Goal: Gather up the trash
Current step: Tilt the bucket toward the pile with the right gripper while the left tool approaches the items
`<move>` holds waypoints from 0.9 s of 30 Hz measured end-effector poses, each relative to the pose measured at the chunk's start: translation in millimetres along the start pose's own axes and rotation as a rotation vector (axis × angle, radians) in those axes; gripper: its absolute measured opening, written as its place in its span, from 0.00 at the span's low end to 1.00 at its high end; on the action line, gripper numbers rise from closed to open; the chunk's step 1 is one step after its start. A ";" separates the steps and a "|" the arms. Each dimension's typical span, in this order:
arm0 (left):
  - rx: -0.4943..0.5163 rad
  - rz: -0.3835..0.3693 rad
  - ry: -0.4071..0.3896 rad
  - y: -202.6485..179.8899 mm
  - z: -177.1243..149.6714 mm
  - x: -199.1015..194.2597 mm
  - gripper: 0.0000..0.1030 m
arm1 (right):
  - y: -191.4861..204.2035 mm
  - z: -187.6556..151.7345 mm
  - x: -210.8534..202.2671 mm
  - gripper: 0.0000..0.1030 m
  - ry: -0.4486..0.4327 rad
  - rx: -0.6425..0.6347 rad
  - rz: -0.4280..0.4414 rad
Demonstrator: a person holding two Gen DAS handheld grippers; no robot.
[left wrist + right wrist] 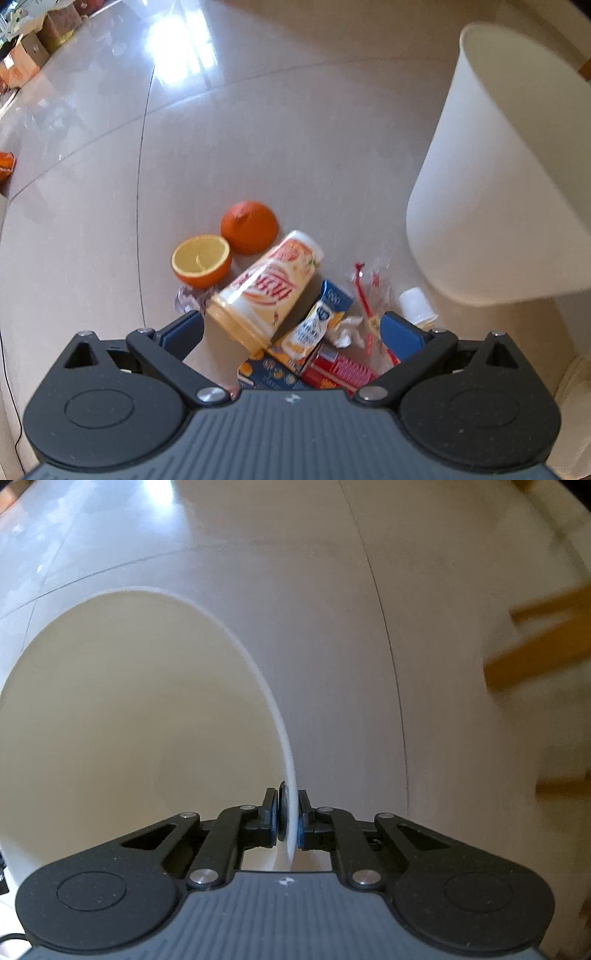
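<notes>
Right gripper [287, 821] is pinched onto the rim of the white bin [140, 716], one pad inside the wall, one outside. Bin looks empty in the right wrist view, and it sits tilted; in the left wrist view the same bin [506, 166] hangs clear of the tiled floor [295, 129], to the right of the trash pile. Thin plastic, light, a bit flexy at the lip, so a single-point rim hold will let it swing; likely fine while empty.

Left gripper [291, 332] is spread wide, holding nothing, low over the pile. Trash lies on the floor right between and just beyond its fingers. The printed paper cup [266, 288] lies on its side, mouth toward the near side, close to the left finger. Light, crushable, smooth waxy wall; best taken across the body near the mouth, gently. Just beyond it, to the left, an orange peel half cup-up [201, 264] and a second peel dome-up [249, 227], touching each other; soft, light, grab by the edge. To the right of the cup: a small milk pouch [314, 328] on flattened cartons [280, 369], crumpled tissue [345, 330], a clear wrapper with red print [369, 295], and a small white cap-like piece [415, 301] nearest the bin. Wrapper and tissue are limp, need pinching flat to the floor. A crumpled foil scrap [186, 299] sits by the left fingertip.

Judgement: cup is the easiest first pick, nearly in the jaws.
</notes>
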State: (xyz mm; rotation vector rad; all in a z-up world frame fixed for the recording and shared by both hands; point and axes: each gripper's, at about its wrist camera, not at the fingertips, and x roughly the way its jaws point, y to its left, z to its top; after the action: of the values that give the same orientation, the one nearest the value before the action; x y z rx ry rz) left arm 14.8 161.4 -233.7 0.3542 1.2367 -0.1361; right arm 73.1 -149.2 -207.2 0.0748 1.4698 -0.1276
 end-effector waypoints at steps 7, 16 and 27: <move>0.013 0.003 -0.060 -1.4 4.5 -15.9 0.98 | 1.5 11.3 -0.2 0.09 -0.003 0.057 0.029; 0.041 0.049 -0.041 1.3 2.9 -10.0 0.98 | 12.3 40.2 -2.7 0.13 -0.060 0.033 -0.005; 0.143 0.107 -0.052 1.2 -23.9 9.8 0.98 | 15.0 8.3 -1.7 0.11 -0.045 -0.009 -0.025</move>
State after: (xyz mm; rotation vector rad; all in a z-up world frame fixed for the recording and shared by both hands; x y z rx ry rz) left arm -3.1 171.5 -249.4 0.5367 1.1568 -0.1412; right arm 83.0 -135.4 -205.1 0.0456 1.4262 -0.1422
